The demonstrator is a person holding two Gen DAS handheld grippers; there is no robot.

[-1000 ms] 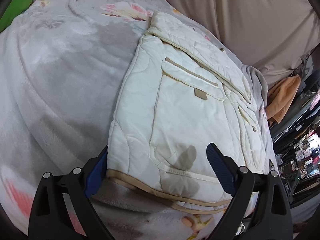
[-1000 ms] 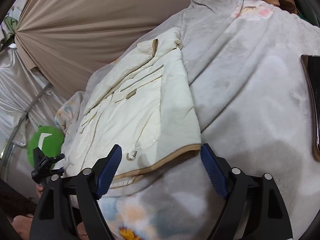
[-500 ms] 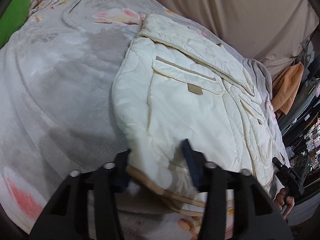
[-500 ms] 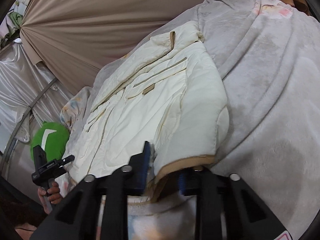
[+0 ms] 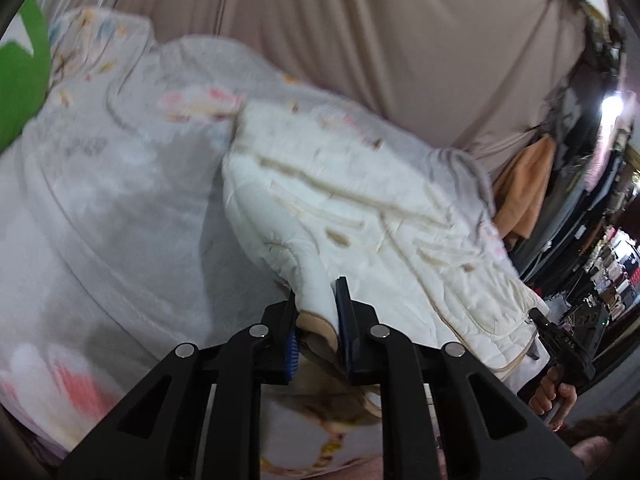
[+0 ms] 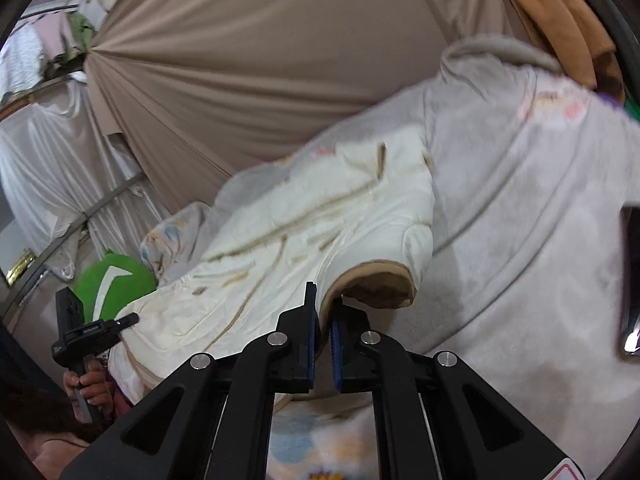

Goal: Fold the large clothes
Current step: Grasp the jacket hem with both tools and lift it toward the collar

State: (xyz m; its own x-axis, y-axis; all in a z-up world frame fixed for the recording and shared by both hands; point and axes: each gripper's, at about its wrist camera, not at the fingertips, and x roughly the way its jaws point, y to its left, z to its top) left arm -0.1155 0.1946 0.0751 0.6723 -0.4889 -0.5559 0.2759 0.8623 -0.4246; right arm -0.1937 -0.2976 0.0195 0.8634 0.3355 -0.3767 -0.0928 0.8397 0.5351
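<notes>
Each view looks forward and slightly down along its own fingers, close over the hem of a cream quilted jacket [image 5: 360, 216] on a grey fleece blanket [image 5: 120, 200]. The left wrist view looks from the jacket's left corner, the right wrist view from the opposite corner; both share the jacket [image 6: 320, 216], blanket [image 6: 520, 208] and beige drape [image 6: 260, 60].

Quilted matt jacket [image 5: 360, 216]; fleecy blanket [image 5: 120, 208].

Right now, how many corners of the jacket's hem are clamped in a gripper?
2. The left gripper pinches one tan-trimmed corner of the cream jacket, and the right gripper pinches the other.
</notes>
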